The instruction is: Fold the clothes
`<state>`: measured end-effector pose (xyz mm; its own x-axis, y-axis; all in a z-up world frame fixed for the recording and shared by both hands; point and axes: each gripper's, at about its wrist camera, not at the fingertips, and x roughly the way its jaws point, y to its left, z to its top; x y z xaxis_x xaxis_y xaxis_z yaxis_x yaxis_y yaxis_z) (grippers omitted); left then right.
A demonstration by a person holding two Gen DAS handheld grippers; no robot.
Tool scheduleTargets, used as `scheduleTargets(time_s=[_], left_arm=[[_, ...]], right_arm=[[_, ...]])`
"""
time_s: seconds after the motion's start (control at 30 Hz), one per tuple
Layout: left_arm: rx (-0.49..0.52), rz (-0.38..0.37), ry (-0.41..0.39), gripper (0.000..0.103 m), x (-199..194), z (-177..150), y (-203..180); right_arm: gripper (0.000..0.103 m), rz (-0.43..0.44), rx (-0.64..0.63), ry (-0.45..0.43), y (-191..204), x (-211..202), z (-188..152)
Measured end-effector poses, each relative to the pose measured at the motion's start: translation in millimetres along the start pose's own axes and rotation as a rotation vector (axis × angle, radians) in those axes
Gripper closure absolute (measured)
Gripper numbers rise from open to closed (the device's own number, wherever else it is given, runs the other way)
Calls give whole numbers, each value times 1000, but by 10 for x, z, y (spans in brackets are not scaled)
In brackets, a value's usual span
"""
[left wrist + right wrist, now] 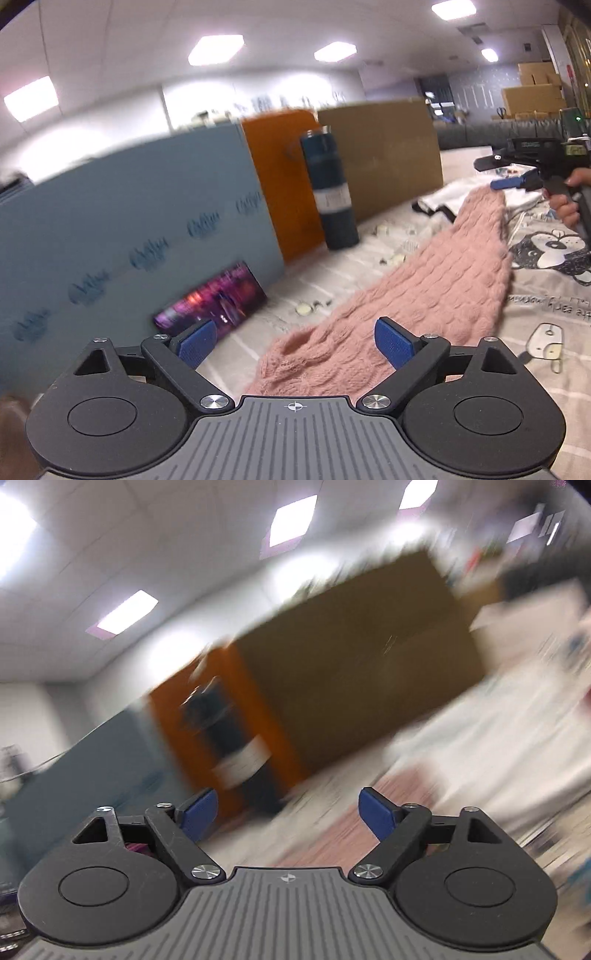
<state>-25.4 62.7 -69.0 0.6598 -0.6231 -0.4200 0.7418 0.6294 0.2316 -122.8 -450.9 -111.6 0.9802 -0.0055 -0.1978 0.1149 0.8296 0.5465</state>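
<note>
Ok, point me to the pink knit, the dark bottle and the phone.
pink knit (436, 291): left wrist view, middle of the spread fabric.
dark bottle (328, 184): left wrist view, body above its pale label.
phone (212, 297): left wrist view, centre of the lit screen.

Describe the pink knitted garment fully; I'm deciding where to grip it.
The pink cable-knit garment looks fuzzy and soft. It lies stretched in a long diagonal strip across the printed bed sheet, its far end overlapping a white garment, its near end bunched between the open left gripper fingers, unclamped.
</note>
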Motion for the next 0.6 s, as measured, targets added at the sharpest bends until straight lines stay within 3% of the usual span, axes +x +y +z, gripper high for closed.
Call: scheduleTargets(time_s=[0.07,0.13,0.17,0.2,0.27,0.4,0.53,0.6], left_arm=[[-46,-65,58,9,178,-3,144],[-49,-92,71,26,224,-28,173],[-43,-99,69,63,223,-45,165],[-36,-105,67,78,221,-62,158],[-22,-118,63,85,218,-95,143],[7,-140,41,88,172,-142,95],[54,-138,-59,88,-140,-99,-136],[79,-140,-98,88,-283,-98,-264]], right_arm=[[20,64,48,99,-49,111,-30],[20,69,56,148,-60,177,-62],[20,61,51,162,-55,199,-73],[20,55,46,175,-51,220,-83],[20,59,41,190,-43,242,-98],[20,67,-21,198,83,242,-121],[16,90,-223,205,367,227,-199],[12,155,-376,223,587,252,-260]])
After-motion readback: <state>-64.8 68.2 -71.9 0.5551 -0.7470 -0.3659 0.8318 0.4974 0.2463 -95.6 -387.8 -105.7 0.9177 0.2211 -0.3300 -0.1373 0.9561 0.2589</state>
